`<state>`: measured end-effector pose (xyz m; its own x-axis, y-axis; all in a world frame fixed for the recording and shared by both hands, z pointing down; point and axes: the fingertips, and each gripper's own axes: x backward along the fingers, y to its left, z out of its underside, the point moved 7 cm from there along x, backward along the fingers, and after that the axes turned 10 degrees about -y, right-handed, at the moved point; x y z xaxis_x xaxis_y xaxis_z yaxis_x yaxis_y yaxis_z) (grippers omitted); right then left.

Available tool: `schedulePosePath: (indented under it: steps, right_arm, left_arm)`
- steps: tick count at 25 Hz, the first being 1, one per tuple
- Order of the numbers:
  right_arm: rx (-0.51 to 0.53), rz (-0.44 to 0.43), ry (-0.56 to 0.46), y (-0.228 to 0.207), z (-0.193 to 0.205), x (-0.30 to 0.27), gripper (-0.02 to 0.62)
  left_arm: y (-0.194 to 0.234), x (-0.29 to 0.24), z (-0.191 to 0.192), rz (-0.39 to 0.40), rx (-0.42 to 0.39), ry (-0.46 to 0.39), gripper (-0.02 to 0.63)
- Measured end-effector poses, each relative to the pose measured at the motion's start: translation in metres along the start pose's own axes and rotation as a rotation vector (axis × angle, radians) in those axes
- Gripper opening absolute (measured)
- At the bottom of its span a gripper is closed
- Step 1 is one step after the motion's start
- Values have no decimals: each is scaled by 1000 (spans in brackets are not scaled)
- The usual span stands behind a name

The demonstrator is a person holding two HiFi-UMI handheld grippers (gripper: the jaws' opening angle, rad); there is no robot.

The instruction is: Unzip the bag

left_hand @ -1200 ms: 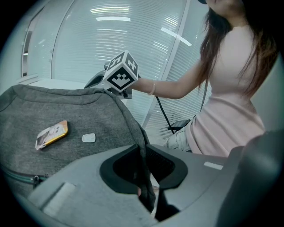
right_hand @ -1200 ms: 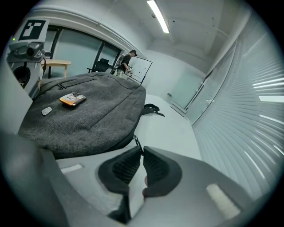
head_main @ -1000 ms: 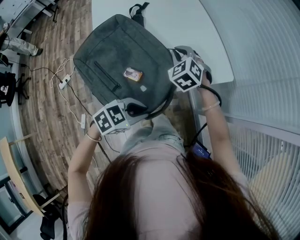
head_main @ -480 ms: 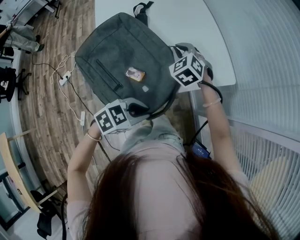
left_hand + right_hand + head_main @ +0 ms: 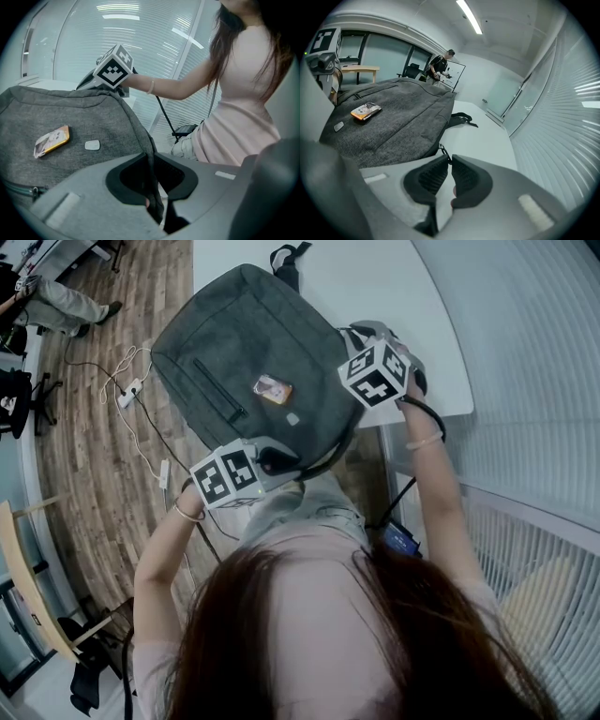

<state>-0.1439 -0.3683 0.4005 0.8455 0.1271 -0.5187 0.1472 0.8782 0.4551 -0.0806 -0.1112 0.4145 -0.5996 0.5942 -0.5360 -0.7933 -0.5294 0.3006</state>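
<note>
A grey backpack (image 5: 253,362) lies flat on the white table, its near end hanging over the edge towards me. An orange tag (image 5: 271,388) sits on its front panel. My left gripper (image 5: 272,457) is shut on a fold of the bag's near edge (image 5: 151,154), with the fabric pinched between the pads. My right gripper (image 5: 361,338) is at the bag's right corner, shut on the small metal zipper pull (image 5: 442,151). In the right gripper view the pads (image 5: 461,176) meet just behind the pull. The zipper track itself is hidden under the bag's edge.
The white table (image 5: 375,277) stretches beyond the bag, where a black strap loop (image 5: 461,117) lies. Left of it is wooden floor with cables and a power strip (image 5: 127,399). A glass wall with blinds stands at the right. A person (image 5: 56,301) is far off.
</note>
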Motion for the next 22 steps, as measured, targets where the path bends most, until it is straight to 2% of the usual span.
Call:
schedulePosePath:
  steps: [14,22]
  right_arm:
    - [11,-39,10,-7,-7,-15,28]
    - [-6,-46,-3,-10,-4,-17,35]
  left_arm:
    - [3,-6,-1,10,23,17,55]
    - [4,-8,-5,10,48,-3,55]
